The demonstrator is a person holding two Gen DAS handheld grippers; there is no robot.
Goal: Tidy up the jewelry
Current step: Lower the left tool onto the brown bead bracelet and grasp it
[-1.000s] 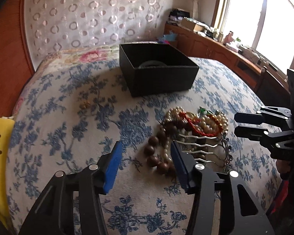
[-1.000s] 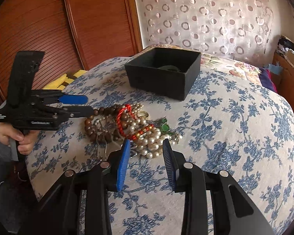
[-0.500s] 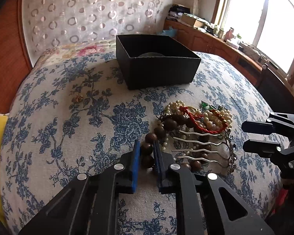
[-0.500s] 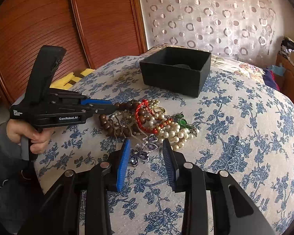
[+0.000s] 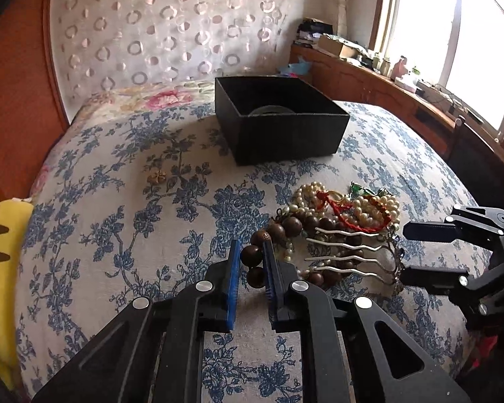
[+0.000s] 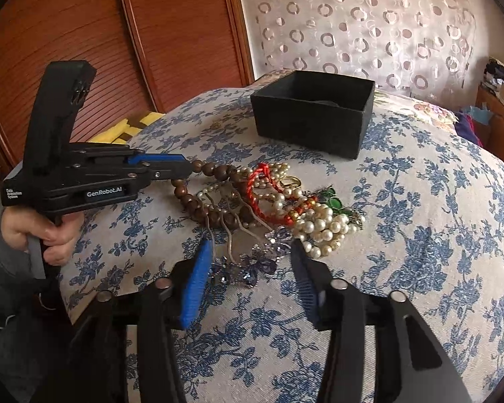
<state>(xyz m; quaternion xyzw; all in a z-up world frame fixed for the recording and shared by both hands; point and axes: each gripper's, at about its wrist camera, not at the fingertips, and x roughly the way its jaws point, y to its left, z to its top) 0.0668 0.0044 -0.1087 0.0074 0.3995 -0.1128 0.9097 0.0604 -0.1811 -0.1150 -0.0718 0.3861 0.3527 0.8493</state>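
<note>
A pile of jewelry lies on the floral bedspread: a brown wooden bead strand point(image 5: 287, 226), pearl strands point(image 5: 376, 206), a red cord bracelet point(image 6: 257, 189), silver hair sticks point(image 5: 346, 257) and a purple crystal piece point(image 6: 252, 267). My left gripper point(image 5: 252, 257) is shut on the brown bead strand point(image 6: 201, 168) at its left end. My right gripper point(image 6: 250, 262) is open, its fingers on either side of the purple crystal piece at the near edge of the pile. An open black box point(image 5: 279, 122) stands behind the pile.
A small brown ornament point(image 5: 156, 177) lies alone on the bedspread, left of the box. A yellow cushion point(image 5: 0, 268) sits at the bed's left edge. Wooden wardrobe doors point(image 6: 117, 50) stand beyond the bed. A wooden cabinet point(image 5: 386, 90) runs under the window.
My left gripper moved in and shut on the brown bead strand, lifting its end a little. My right gripper came forward and opened wider around the purple crystal piece.
</note>
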